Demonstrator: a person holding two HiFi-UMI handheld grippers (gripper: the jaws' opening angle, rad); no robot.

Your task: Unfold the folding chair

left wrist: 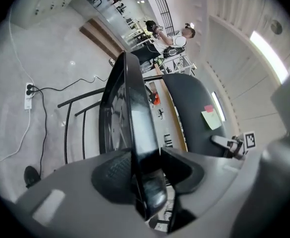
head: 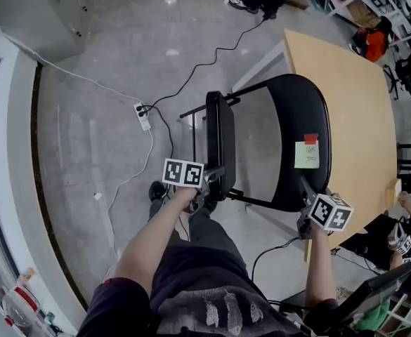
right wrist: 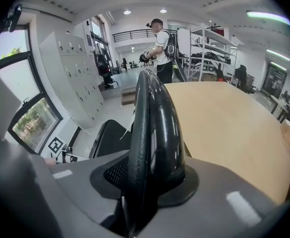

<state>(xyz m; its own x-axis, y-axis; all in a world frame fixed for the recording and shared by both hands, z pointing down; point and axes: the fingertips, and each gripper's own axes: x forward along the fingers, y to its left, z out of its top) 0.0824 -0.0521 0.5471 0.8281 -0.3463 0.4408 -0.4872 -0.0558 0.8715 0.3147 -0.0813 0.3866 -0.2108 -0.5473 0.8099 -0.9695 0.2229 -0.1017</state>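
Dark printed T-shirt (head: 191, 314), dark trousers (head: 194, 255), black shoe (head: 157, 190).

Grey floor (head: 100, 62) with power strip (head: 143, 116); wooden table (head: 360, 104) at right; lockers (right wrist: 78, 78) beside window (right wrist: 33, 125).

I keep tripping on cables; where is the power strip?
Head view: the power strip lies on the floor, left of the folding chair.

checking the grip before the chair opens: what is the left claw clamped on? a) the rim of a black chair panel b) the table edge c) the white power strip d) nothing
a: in the left gripper view the left claw pinches the rim of the black chair panel, pressing it from both sides.
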